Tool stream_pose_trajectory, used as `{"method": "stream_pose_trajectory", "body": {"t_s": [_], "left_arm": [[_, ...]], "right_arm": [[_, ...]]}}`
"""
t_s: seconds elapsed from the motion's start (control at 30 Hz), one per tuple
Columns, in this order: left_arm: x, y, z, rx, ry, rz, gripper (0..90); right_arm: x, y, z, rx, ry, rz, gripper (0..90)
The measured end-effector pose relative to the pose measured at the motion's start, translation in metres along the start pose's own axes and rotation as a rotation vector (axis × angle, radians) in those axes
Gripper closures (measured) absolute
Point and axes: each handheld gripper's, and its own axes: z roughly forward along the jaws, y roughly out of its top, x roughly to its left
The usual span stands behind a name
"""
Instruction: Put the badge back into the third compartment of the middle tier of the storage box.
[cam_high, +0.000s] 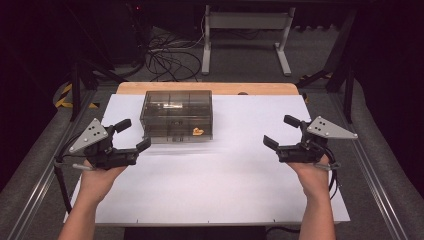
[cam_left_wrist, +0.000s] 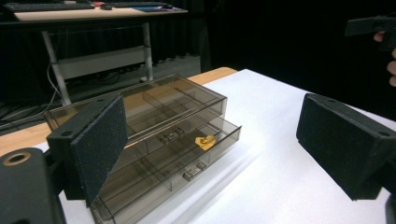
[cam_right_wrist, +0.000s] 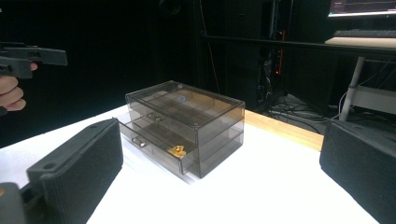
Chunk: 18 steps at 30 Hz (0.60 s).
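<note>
Both the left gripper (cam_high: 131, 135) and right gripper (cam_high: 282, 132) are being held wide apart, grasping nothing. The smoky drawer box (cam_high: 177, 114) is being left untouched between them, a yellow piece (cam_high: 198, 131) lying in its lower drawer.

Black grippers, grey three-cornered plates, rough black pad fingers (cam_left_wrist: 100, 144), bare forearms.

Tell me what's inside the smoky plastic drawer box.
The lower drawer, pulled partly out, holds one small yellow-orange piece near its front. Dividers split the box into compartments, and the others look empty, though the tinted walls blur their back corners.
</note>
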Motion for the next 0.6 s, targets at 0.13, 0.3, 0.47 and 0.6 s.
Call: {"method": "stream_pose_trajectory", "body": {"t_s": [0.13,0.3,0.47,0.6], "left_arm": [[0.0,0.0,-0.004,-0.004,0.004,0.002,9.6],[0.001,-0.001,-0.01,-0.013,0.006,-0.001,9.5],[0.001,-0.003,-0.016,-0.019,0.012,-0.005,9.3],[0.002,-0.005,-0.022,-0.029,0.018,-0.011,9.2]], "right_arm": [[0.0,-0.001,0.0,0.004,-0.002,0.002,0.1],[0.0,-0.002,0.0,0.002,-0.002,-0.003,0.0],[-0.001,-0.003,0.001,0.012,-0.007,-0.011,0.0],[-0.003,-0.003,-0.001,0.006,-0.019,-0.012,0.0]]}}
